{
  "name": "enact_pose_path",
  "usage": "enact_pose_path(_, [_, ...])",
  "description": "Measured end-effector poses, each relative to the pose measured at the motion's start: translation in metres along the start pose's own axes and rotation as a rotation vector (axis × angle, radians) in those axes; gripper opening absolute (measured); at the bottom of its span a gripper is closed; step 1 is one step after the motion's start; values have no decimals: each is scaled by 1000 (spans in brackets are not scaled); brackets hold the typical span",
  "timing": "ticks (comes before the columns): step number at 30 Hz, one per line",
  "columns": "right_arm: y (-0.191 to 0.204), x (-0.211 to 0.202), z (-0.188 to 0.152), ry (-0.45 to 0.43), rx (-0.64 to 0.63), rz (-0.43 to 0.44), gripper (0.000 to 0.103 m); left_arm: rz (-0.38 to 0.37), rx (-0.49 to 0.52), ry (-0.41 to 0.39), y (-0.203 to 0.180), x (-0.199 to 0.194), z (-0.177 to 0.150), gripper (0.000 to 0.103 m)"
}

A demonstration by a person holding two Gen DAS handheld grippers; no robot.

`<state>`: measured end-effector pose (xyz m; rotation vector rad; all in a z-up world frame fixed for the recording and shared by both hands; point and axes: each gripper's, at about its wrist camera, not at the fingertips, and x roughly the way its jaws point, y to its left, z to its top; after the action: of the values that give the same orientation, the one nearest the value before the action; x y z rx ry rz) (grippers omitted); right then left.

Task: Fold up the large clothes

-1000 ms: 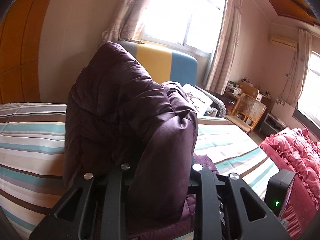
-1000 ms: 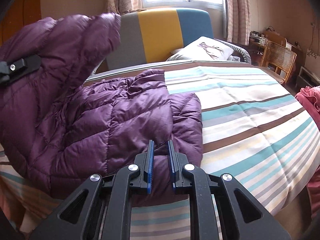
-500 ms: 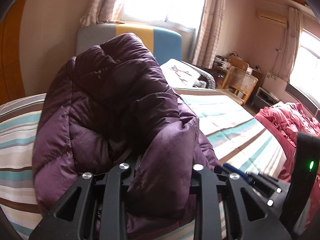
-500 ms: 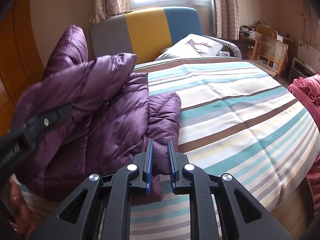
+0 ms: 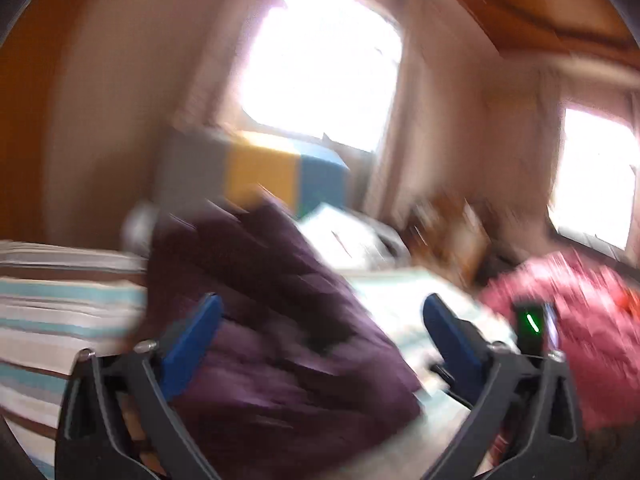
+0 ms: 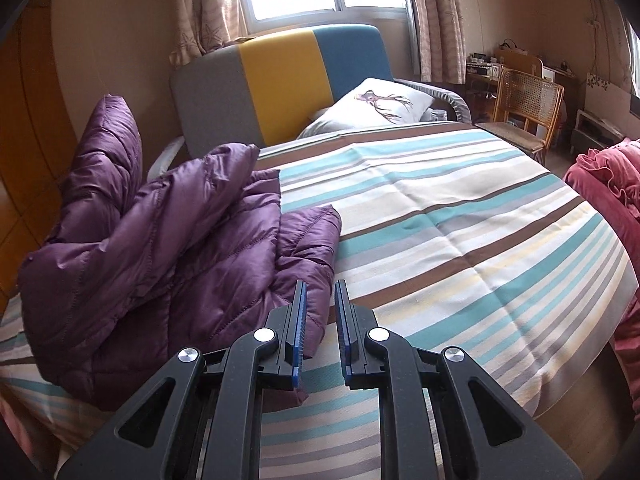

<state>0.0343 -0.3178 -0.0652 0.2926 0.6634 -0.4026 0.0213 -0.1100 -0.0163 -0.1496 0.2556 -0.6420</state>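
A purple quilted jacket (image 6: 160, 248) lies bunched on the left side of the striped bed (image 6: 460, 220), one part standing up against the wall. In the blurred left wrist view the jacket (image 5: 280, 340) slumps on the bed in front of my left gripper (image 5: 322, 300). Its jaws are opening and stand wide, and its blue pads (image 5: 192, 336) touch no cloth. My right gripper (image 6: 321, 285) hovers over the jacket's near hem, its fingers a narrow gap apart with nothing between them.
A grey, yellow and blue headboard (image 6: 280, 84) and a white pillow (image 6: 380, 108) sit at the bed's far end. A rattan chair (image 6: 524, 112) and a pile of red bedding (image 6: 608, 184) are to the right. A black device with a green light (image 5: 530, 324) shows beside my left gripper.
My left gripper has let go of the jacket, which dropped from its raised hold onto the bed, and the gripper swung away. The right gripper kept its narrow gap and barely moved.
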Motion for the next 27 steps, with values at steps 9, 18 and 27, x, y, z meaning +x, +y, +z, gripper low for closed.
enact_pose_path(9, [10,5,-2,20,-18,15,15,205,-407,325,135,76,-36,62])
enact_pose_path(18, [2,-2,9,-8,1,4,15,56,-79,347,46,104,-36,53])
enact_pose_path(27, [6,-21,38,-103,27,69,15,34,81,398,20,118,-35,53])
